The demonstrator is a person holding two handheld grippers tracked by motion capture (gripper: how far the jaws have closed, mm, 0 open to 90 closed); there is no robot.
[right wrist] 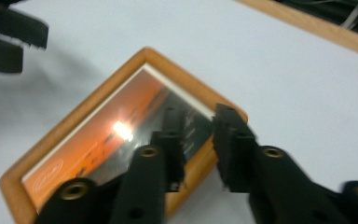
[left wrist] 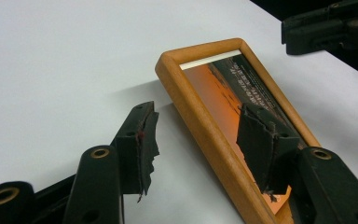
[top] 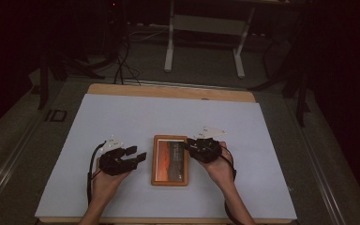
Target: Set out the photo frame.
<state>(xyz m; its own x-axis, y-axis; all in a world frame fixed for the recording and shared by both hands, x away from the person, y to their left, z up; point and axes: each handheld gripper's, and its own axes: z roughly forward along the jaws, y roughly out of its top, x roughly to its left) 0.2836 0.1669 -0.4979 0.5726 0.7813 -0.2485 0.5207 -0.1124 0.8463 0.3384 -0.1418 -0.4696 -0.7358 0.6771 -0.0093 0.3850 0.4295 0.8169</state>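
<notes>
High view: both tools gape, the left tool [top: 138, 154] beside and the right tool [top: 187, 144] over the picture frame [top: 169, 160]

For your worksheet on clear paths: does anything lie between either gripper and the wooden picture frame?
Nothing visible does. The left gripper and right gripper flank the picture frame, each with its open jaws astride one wooden edge.

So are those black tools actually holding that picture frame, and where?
Neither grips it yet. The left tool is open, straddling one wooden side of the frame. The right tool is open astride a corner.
</notes>
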